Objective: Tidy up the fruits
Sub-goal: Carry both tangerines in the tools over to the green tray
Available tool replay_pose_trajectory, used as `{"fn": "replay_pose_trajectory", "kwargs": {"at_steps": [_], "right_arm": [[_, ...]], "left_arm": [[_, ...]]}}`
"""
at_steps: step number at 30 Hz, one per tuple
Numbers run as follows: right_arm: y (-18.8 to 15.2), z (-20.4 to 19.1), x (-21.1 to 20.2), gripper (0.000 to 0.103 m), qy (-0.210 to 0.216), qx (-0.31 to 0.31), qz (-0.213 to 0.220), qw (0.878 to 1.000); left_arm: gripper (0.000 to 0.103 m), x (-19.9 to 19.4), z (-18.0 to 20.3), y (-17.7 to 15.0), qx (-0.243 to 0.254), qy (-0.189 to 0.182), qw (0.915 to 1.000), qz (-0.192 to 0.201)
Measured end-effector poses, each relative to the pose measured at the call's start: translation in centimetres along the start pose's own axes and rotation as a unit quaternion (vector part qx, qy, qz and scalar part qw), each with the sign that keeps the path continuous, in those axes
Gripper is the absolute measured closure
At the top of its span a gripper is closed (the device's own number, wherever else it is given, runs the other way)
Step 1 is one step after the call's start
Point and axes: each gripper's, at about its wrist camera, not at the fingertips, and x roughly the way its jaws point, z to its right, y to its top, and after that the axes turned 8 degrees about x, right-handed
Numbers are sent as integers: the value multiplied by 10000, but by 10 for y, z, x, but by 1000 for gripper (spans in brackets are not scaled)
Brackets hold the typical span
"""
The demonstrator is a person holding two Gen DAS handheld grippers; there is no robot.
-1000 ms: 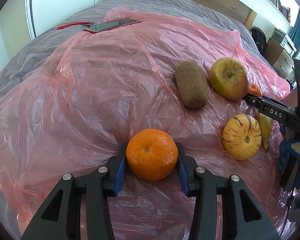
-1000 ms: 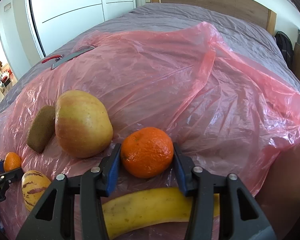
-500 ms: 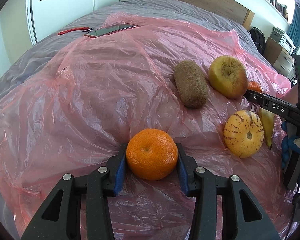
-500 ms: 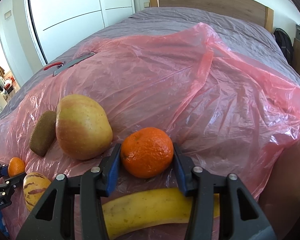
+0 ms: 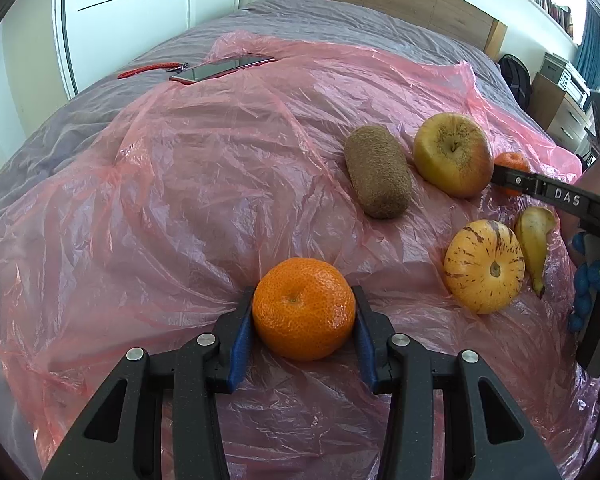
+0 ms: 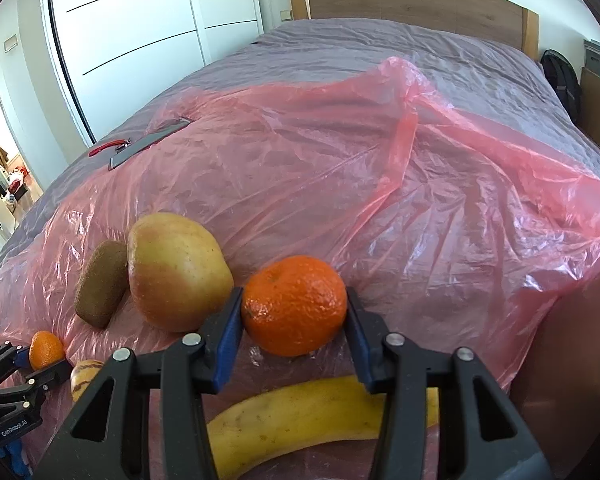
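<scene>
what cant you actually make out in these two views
- Banana, right wrist view: its ends are hidden by the right gripper and the bottom edge.
- Right tangerine, left wrist view: mostly behind the apple and a gripper finger.
- Striped melon, right wrist view: only a sliver shows.
- Phone screen: too small.

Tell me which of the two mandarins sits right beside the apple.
The mandarin in the right hand-held gripper: it sits just right of the apple. The left hand-held gripper's mandarin sits apart.
</scene>
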Motion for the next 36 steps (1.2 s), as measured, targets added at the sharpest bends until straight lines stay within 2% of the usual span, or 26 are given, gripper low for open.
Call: {"fn": "replay_pose_trajectory", "kwargs": {"at_steps": [10,15,21,28,36], "right_arm": [[15,-13,-40,55,179,122,257,9994],[6,-23,-65,55,268,67,278,9992],[-24,-32,-97,55,369,-2,202,9991],[-79,-28,-135,55,476,36,-55,9988],[-142,3,-180,55,331,190,-368,9986]], "left_arm": [[64,0,6,1,149,132,9998,-23],[65,-15,7,3,97,60,9999,73],[65,-40,15,0,169,-12,9996,210],[65,-75,33,-9,275,-154,9991,296],[65,-112,89,-20,824,-381,9956,223]]}}
